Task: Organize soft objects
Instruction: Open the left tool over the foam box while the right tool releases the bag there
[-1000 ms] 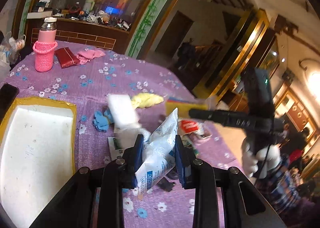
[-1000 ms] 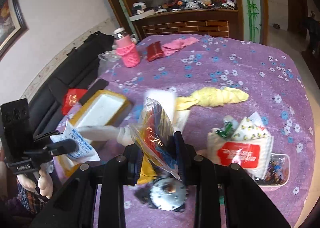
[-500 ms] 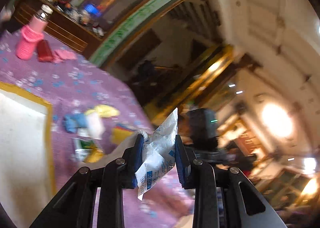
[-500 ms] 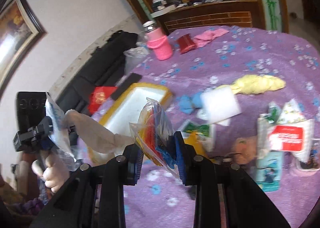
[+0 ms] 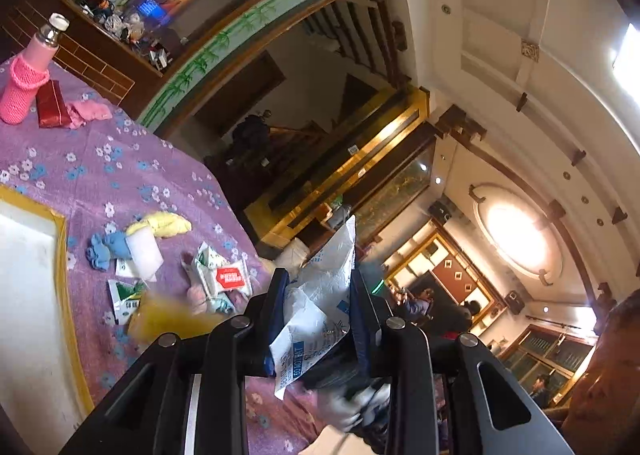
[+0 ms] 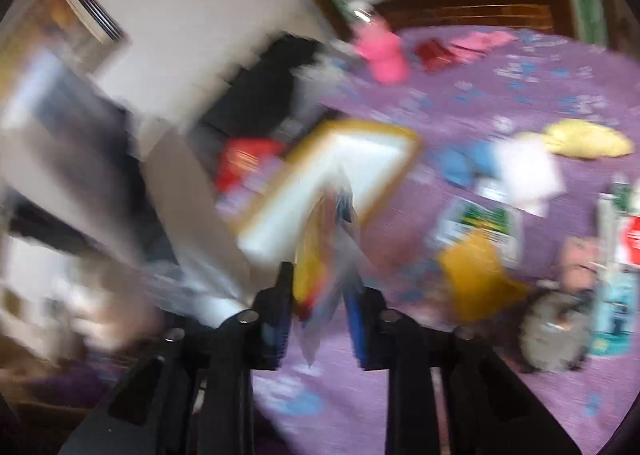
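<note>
My left gripper (image 5: pixel 318 303) is shut on a white plastic pouch (image 5: pixel 320 295) with blue print and holds it high, tilted up above the purple flowered table (image 5: pixel 100 171). My right gripper (image 6: pixel 322 291) is shut on a clear bag (image 6: pixel 324 255) with yellow, red and blue contents; its view is badly blurred. A white tray with a yellow rim (image 6: pixel 340 175) lies just ahead of the right gripper and shows at the left edge of the left wrist view (image 5: pixel 24 275). Soft items lie on the table: a yellow cloth (image 5: pixel 166 223), blue cloth (image 5: pixel 106 249), white pad (image 5: pixel 144 251).
A pink-sleeved bottle (image 5: pixel 24 91), a red pouch (image 5: pixel 52 105) and pink cloth (image 5: pixel 90 113) stand at the table's far end. A red-labelled tissue pack (image 5: pixel 224 277), green-white packets (image 5: pixel 124 295) and a yellow item (image 6: pixel 476 279) lie mid-table. A dark sofa (image 6: pixel 260 87) is left of the table.
My left gripper has tilted further up with the pouch. My right gripper is swinging fast to the left with the bag, towards the tray.
</note>
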`<action>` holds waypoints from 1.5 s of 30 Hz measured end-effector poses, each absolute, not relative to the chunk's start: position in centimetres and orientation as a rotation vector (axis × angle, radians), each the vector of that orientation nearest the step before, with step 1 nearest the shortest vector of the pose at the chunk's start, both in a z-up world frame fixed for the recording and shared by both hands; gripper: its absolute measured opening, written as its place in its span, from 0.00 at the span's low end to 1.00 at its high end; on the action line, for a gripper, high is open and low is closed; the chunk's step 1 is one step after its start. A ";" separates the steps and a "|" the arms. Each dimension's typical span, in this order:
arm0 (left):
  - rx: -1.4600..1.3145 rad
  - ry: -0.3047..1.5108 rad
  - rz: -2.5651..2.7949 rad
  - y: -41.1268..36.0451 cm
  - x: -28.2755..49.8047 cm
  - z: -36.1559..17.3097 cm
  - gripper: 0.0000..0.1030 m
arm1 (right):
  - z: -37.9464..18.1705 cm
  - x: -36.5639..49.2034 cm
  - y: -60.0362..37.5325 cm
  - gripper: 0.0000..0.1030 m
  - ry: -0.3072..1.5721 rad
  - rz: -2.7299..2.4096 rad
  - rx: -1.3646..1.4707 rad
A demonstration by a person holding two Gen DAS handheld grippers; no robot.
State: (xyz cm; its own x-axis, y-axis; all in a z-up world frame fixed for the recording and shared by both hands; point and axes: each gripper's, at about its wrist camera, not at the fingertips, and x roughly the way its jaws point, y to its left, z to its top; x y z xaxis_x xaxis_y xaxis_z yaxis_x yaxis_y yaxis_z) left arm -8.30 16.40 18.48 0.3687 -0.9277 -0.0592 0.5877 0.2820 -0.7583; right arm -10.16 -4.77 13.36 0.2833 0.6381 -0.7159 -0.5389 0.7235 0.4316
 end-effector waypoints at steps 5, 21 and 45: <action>-0.712 0.532 -1.062 16.8 -8.9 18.8 0.29 | 12.4 -8.8 -7.9 0.20 1.006 0.669 0.159; -0.670 0.672 -0.644 22.9 -3.0 13.4 0.29 | 14.3 -4.7 -3.9 0.19 0.992 0.790 0.334; -0.875 0.830 -0.246 28.5 5.3 2.7 0.64 | 9.3 4.0 3.2 0.34 1.051 0.616 0.334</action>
State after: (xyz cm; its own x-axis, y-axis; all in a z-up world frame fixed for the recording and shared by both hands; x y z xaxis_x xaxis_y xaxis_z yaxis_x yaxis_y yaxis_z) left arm 5.29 28.53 2.69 0.6704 -0.5077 -0.5412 -0.1310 0.6369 -0.7598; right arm 3.96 3.18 9.28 0.3516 0.6181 -0.7031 -0.3110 0.7855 0.5350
